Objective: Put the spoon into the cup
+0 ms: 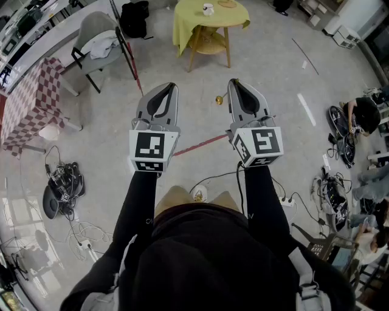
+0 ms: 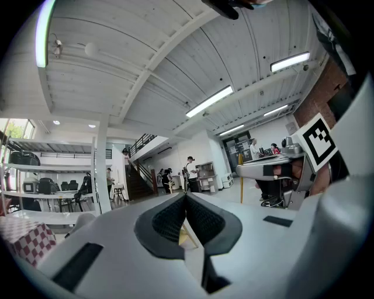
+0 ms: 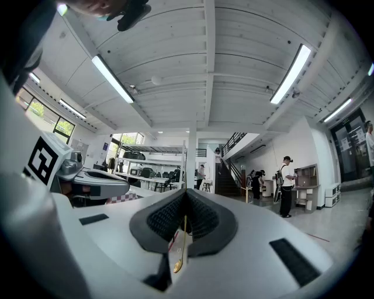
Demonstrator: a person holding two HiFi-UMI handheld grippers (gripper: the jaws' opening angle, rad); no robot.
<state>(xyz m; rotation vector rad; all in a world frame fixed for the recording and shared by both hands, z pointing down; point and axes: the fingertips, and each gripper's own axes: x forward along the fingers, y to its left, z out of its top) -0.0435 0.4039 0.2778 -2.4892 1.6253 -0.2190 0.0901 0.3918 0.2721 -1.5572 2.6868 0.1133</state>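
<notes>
A small gold spoon (image 1: 219, 99) hangs from the tip of my right gripper (image 1: 234, 83), which is shut on the spoon's handle. In the right gripper view the spoon (image 3: 179, 251) dangles bowl-down between the closed black pads. My left gripper (image 1: 171, 87) is held level beside it, shut with nothing in it. Its pads (image 2: 201, 219) meet at the tip. A white cup (image 1: 208, 8) stands far ahead on a round table with a yellow cloth (image 1: 188, 27). Both grippers are well short of that table, over the bare floor.
A grey chair with white cloth (image 1: 99, 41) and a checked table (image 1: 33, 100) stand at the left. Cables and a power strip (image 1: 61, 182) lie on the floor at left, more cables (image 1: 331, 194) at right. A red tape line (image 1: 197, 144) crosses the floor. A person (image 1: 364, 115) sits at right.
</notes>
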